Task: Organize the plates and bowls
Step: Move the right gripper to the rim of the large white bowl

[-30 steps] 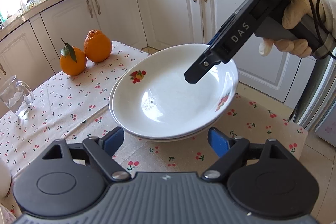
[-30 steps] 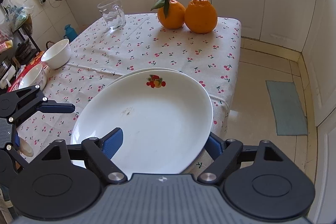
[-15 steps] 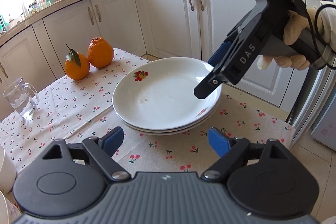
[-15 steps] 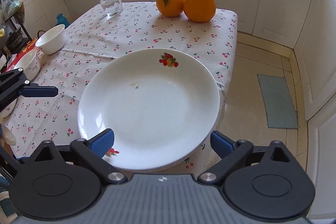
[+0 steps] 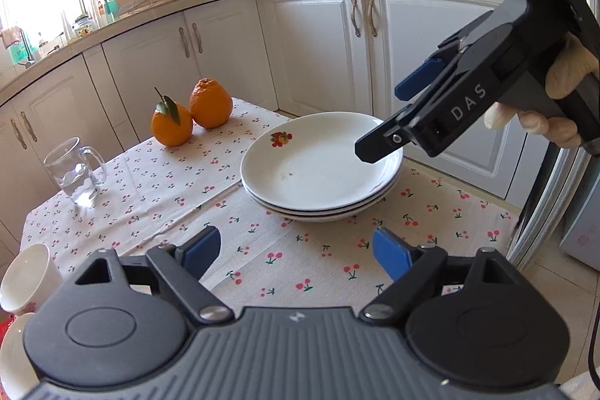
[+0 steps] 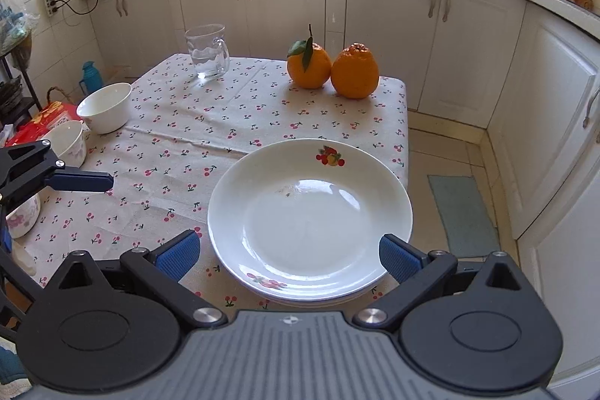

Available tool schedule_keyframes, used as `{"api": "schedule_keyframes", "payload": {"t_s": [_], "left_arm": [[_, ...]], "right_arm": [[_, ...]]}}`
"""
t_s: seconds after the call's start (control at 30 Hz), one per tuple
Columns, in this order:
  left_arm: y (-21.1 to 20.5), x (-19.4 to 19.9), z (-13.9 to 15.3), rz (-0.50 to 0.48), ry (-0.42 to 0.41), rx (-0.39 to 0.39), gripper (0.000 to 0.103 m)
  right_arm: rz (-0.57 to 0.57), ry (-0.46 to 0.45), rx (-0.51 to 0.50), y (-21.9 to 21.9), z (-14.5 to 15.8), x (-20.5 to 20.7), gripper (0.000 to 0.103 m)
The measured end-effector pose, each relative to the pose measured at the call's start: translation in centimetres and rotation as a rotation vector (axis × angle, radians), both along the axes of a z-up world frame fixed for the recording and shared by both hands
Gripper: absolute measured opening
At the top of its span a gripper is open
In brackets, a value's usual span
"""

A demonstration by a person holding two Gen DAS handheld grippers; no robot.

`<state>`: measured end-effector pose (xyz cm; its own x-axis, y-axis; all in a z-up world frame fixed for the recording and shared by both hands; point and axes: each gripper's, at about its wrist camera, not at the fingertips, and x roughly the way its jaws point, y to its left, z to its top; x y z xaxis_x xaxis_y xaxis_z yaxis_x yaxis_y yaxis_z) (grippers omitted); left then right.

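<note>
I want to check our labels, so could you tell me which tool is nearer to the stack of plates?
Right. The right tool hangs open at the near rim of the stack of plates; the left tool sits farther back over the tablecloth.

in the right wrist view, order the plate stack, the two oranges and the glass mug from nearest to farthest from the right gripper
1. Plate stack: just ahead of the right gripper, near table edge.
2. Oranges: far edge, right of centre.
3. Glass mug: far edge, to the left, slightly farther; close to the oranges in range.
</note>
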<state>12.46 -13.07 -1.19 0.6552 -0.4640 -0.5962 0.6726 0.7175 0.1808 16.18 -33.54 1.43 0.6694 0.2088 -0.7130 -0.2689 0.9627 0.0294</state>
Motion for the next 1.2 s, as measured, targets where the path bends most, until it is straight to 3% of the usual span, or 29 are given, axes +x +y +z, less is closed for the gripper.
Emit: {"api": "schedule_keyframes", "payload": {"t_s": [0.13, 0.3, 0.8, 1.03, 1.2], "left_arm": [[2.2, -1.1, 0.3, 0.031, -0.012, 0.002, 0.089], [5.5, -2.9, 0.4, 0.081, -0.043, 0.019, 0.089], [16.1, -7.1, -0.3, 0.276, -0.032, -0.023, 0.093], [20.2, -8.6, -1.0, 0.339, -0.057, 0.001, 0.093], [22.3, -8.3, -2.6, 0.399, -0.023, -0.008, 0.093]], "right_arm": [[-0.017, -0.032, -0.075, 2.8, -0.1, -1.2, 0.103], [-0.02, -0.034, -0.079, 6.0, -1.0, -2.7, 0.103], [0.217, -0.061, -0.185, 17.9, -1.9, -7.1, 0.103], [0.301, -0.091, -0.13, 22.4, -0.8, -7.0, 0.103], [0.35, -0.092, -0.097, 24.9, -0.4, -6.3, 0.103]]}}
